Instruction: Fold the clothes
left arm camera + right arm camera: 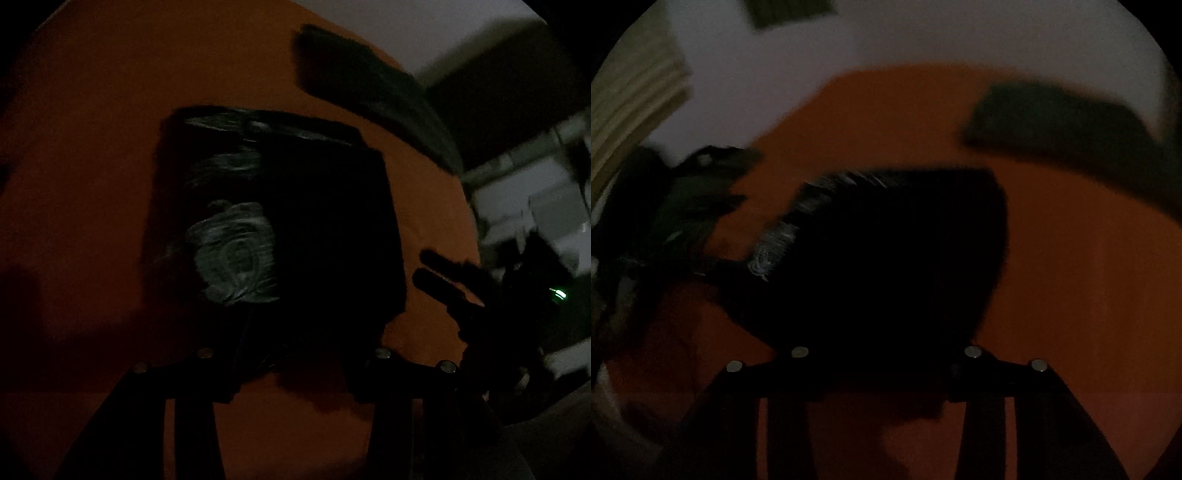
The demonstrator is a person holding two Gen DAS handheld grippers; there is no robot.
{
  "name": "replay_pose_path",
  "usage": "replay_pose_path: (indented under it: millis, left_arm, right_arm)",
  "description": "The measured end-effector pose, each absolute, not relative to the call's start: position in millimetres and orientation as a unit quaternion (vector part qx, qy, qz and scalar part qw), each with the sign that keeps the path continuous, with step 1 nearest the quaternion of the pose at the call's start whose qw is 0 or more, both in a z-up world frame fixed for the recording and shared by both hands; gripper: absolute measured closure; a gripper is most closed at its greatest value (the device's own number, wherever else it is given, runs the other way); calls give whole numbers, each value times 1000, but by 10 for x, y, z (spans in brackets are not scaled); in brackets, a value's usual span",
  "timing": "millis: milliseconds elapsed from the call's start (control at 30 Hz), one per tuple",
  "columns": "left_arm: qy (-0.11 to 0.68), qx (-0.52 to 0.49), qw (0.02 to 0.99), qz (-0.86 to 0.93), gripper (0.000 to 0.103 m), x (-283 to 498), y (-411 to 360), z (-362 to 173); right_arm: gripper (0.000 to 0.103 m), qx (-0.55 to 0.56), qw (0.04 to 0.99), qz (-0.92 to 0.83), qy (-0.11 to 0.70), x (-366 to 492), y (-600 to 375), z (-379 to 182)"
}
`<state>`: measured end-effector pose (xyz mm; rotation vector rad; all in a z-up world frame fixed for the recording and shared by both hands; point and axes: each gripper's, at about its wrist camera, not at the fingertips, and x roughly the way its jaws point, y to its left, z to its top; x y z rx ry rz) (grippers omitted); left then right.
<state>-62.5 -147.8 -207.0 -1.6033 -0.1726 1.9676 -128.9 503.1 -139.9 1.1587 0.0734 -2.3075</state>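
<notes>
Pretty dark here. My left gripper (295,373) and right gripper (886,373) are both hanging spread apart, gripping nothing, with the folded black shirt (314,229) lying just ahead of them on the orange tabletop (92,129). A dark green garment (1071,136) is sitting farther out.
</notes>
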Motion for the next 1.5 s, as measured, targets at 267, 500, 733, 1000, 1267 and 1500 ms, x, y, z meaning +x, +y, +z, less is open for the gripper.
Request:
replay_pose_path:
  millis: [267, 500, 733, 1000, 1267, 1500]
  left_arm:
    - [-89, -571, 233, 782, 59, -736, -1707, -1839]
    - [-31, -559, 285, 778, 59, -689, -1412, -1866]
    - [-34, -580, 245, 776, 59, -829, -1402, -2148]
    - [28, -568, 240, 787, 59, -1006, -1145, -2201]
    - [14, -548, 246, 800, 59, -1110, -1253, -1981]
    - [-4, -552, 238, 799, 59, -1208, -1344, -2020]
  right_arm:
    - [68, 469, 277, -837, 42, -1423, 4836, -1820]
    - [72, 474, 277, -835, 25, -1554, 4861, -1937]
    - [72, 432, 302, -849, 28, -1615, 4944, -1714]
    - [80, 480, 281, -830, 41, -1997, 4742, -1998]
    - [80, 459, 285, -842, -1, -2326, 4829, -1693]
    - [80, 530, 274, -803, -5, -2706, 4652, -2047]
